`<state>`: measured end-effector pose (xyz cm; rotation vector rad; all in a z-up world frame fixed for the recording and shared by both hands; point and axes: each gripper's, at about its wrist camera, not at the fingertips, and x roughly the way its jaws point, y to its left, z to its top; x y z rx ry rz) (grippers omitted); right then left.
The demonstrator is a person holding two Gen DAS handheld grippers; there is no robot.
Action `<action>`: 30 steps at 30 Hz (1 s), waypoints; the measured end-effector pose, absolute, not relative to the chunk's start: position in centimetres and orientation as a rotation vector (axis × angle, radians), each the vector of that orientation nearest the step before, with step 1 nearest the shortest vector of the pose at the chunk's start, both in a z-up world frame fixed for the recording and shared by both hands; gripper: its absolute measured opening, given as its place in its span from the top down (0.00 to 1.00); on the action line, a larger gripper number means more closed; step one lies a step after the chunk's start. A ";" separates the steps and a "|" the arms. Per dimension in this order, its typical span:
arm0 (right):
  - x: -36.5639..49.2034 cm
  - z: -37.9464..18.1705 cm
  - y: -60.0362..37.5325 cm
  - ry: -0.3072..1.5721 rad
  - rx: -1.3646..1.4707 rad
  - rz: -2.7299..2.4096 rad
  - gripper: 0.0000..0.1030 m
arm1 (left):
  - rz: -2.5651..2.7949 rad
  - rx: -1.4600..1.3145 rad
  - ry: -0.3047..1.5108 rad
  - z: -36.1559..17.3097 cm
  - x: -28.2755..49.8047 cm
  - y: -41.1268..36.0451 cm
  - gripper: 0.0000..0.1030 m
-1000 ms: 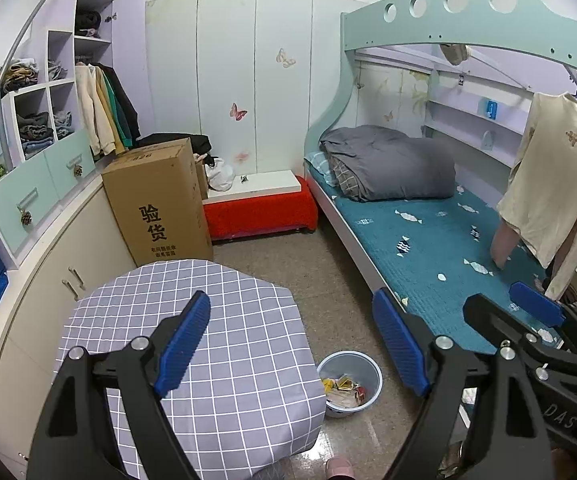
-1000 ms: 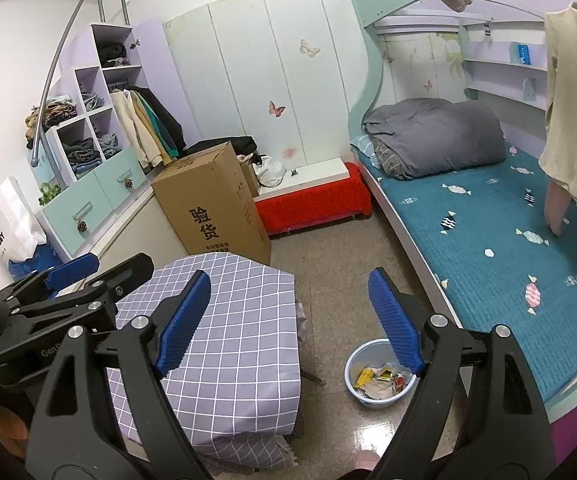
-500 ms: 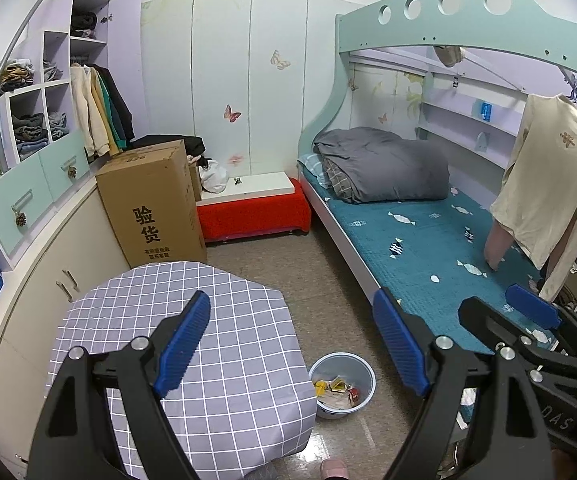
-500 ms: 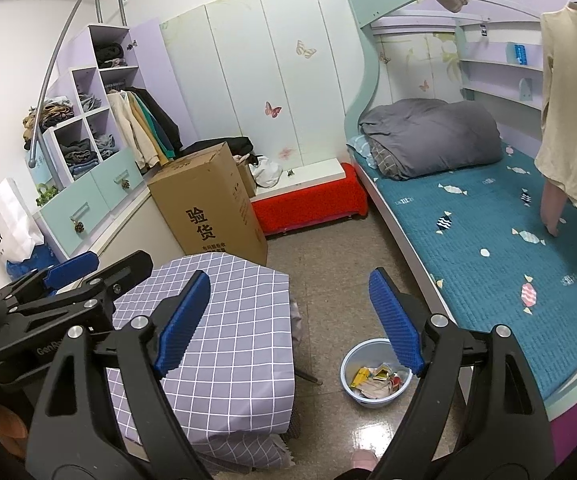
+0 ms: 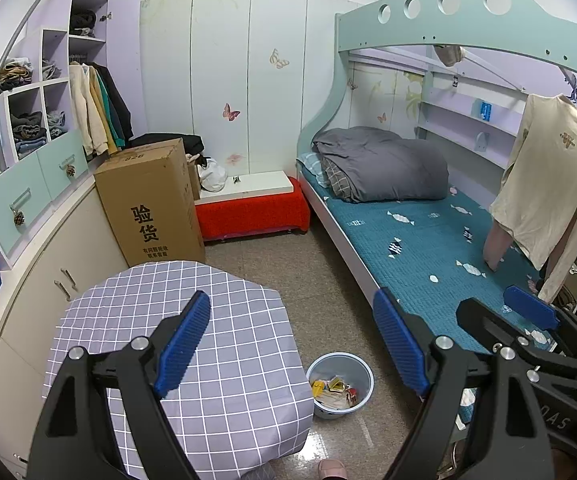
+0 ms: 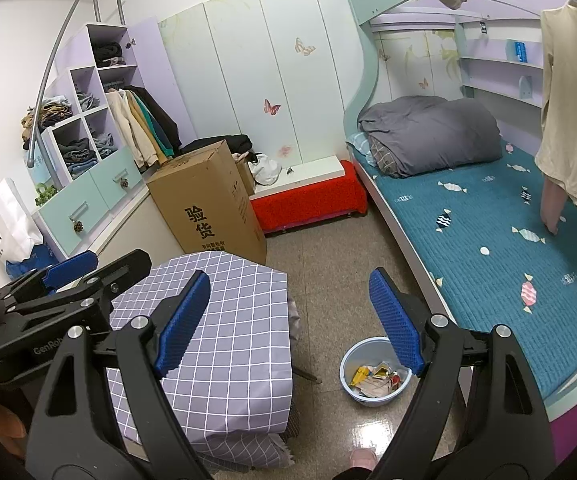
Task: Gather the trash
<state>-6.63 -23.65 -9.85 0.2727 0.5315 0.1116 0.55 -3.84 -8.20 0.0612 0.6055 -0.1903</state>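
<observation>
Both views are fisheye cameras, each mounted on a hand-held gripper and looking forward along its two fingers, pitched moderately downward into a small bedroom.

The left wrist view looks over the left gripper (image 5: 290, 344) toward the far wall; the right gripper (image 5: 528, 312) enters its lower right edge.

The right wrist view looks over the right gripper (image 6: 288, 320) from a station just beside; the left gripper (image 6: 72, 268) enters its left edge.

Shared field: checked table (image 5: 176, 320) (image 6: 232, 320), blue bin (image 5: 340, 364) (image 6: 348, 360), cardboard box (image 5: 148, 200) (image 6: 204, 196), bunk bed (image 5: 428, 240) (image 6: 468, 232). The table lies near; the far wall lies well apart.
</observation>
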 end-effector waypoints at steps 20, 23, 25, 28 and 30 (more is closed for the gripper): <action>-6.6 -9.9 -23.7 0.534 0.272 0.113 0.22 | -0.191 0.062 0.604 -8.1 0.5 -4.2 0.20; -6.5 -9.8 -23.7 0.535 0.273 0.112 0.22 | -0.191 0.062 0.602 -8.2 0.5 -4.5 0.20; -6.5 -9.8 -23.7 0.535 0.274 0.113 0.22 | -0.191 0.061 0.604 -8.1 0.6 -4.3 0.20; -6.5 -10.0 -23.7 0.534 0.273 0.114 0.22 | -0.190 0.061 0.603 -8.1 0.6 -4.4 0.20; -6.6 -10.0 -23.6 0.533 0.273 0.113 0.22 | -0.189 0.063 0.603 -8.1 0.6 -4.4 0.20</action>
